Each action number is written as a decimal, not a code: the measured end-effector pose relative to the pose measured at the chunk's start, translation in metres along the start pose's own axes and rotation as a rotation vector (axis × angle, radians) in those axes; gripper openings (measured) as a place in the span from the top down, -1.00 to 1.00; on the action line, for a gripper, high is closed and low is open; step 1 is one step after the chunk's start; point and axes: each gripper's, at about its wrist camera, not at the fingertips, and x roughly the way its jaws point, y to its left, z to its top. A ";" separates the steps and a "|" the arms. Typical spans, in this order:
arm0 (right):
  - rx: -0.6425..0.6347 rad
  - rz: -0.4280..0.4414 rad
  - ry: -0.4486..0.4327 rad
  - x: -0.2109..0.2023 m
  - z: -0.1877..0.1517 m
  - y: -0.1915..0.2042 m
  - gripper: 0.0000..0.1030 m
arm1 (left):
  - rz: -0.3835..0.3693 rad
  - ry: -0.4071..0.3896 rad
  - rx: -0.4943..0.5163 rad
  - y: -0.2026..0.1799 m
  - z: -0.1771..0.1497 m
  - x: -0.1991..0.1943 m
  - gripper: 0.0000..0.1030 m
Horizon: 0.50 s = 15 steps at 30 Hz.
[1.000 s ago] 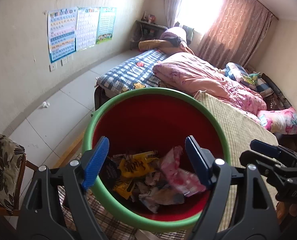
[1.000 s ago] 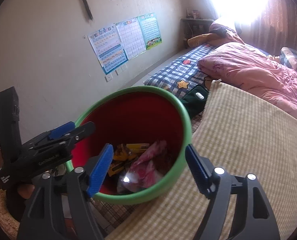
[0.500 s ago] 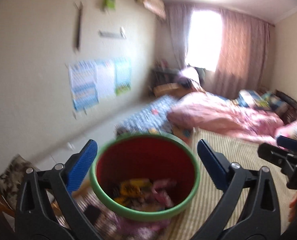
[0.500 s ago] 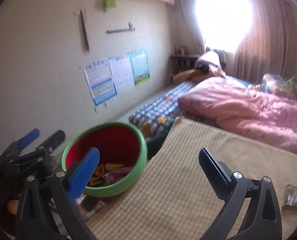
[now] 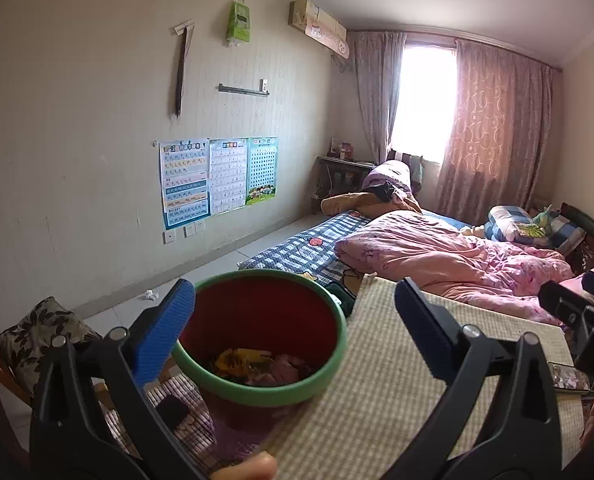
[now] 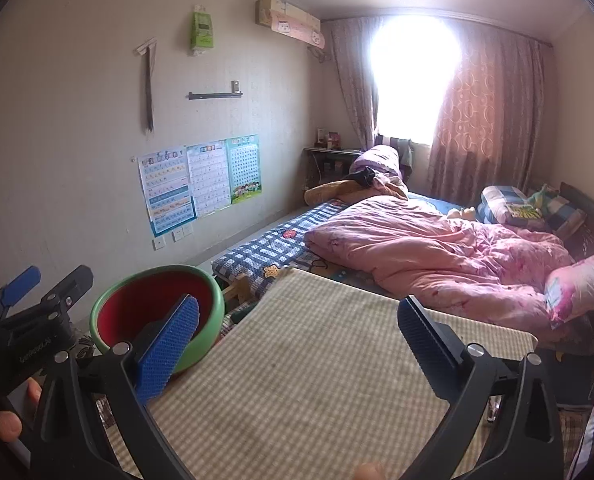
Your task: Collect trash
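Trash [image 5: 257, 366], yellow and pink wrappers, lies at the bottom of the red bin with the green rim [image 5: 265, 390], which stands beside the checked mat [image 5: 397, 392] near the bed's foot. My left tongs [image 5: 295, 330] hang above the bin, spread wide and holding nothing, the bin's mouth below and between the blue pads [image 5: 163, 330]. My right tongs [image 6: 297, 344] are just as wide and bare over the mat, with the bin off to their left, partly behind the left pad.

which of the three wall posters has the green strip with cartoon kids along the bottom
The poster nearest the window, last of the three. The other two posters are blue and white charts without that green strip.
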 end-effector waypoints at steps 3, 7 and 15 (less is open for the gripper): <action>0.026 -0.015 0.011 -0.004 -0.001 -0.012 -0.87 | -0.002 0.005 0.008 -0.007 -0.001 -0.005 -0.90; 0.060 -0.011 0.008 -0.009 -0.001 -0.025 -0.87 | -0.007 0.010 0.026 -0.017 -0.001 -0.010 -0.90; 0.079 -0.004 -0.007 -0.009 0.004 -0.032 -0.87 | -0.003 0.039 0.042 -0.024 -0.001 -0.005 -0.90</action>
